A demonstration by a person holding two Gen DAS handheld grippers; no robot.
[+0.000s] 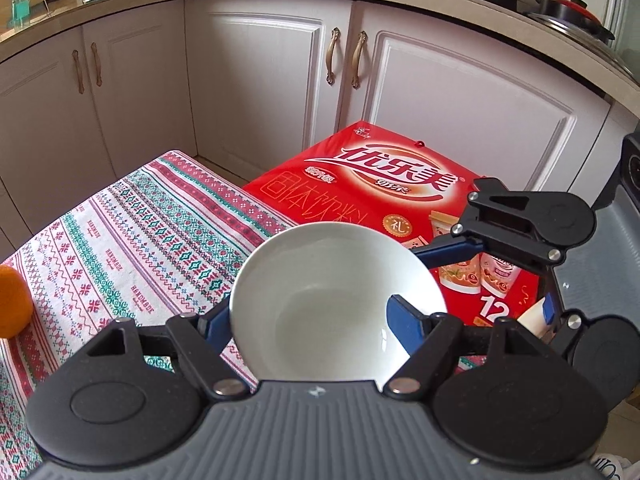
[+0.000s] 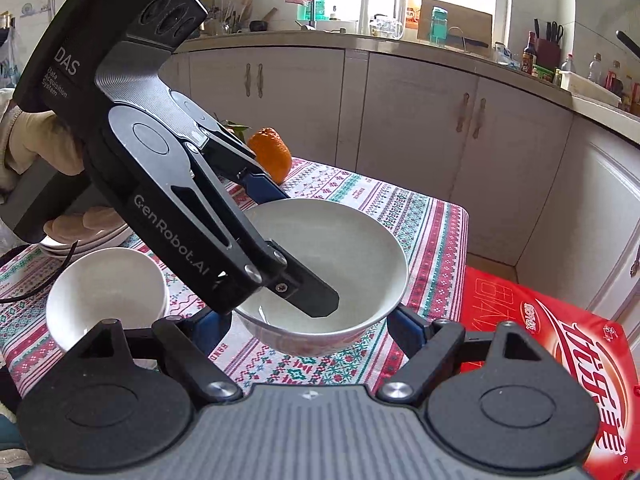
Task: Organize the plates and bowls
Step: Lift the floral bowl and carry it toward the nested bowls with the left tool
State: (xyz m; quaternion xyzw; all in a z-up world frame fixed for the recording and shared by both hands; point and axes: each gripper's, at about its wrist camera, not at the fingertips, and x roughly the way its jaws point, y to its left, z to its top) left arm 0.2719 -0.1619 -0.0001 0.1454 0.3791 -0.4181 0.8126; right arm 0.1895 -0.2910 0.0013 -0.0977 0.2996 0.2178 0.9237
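White glazed porcelain, a wide round bowl (image 2: 326, 276), hangs just above the patterned red-and-green woven cloth on the bench (image 2: 424, 220), lifted by the left gripper (image 2: 280, 248). Its fingers are clamped on the near-left rim, one black finger (image 2: 316, 298) inside the smooth wall, the blue-padded one outside. The right gripper (image 1: 472, 256) sits just beside the bowl's right rim with its fingers spread apart, gripping nothing. A smaller white bowl stack (image 2: 106, 292) stands left of the held bowl, with stacked white plates (image 2: 86, 242) behind it; I judge that stack the likely destination, a short carry leftward. A dimpled orange fruit (image 2: 272, 154) rests further back, and a glossy red carton (image 1: 384, 188) lies off the bench's edge.
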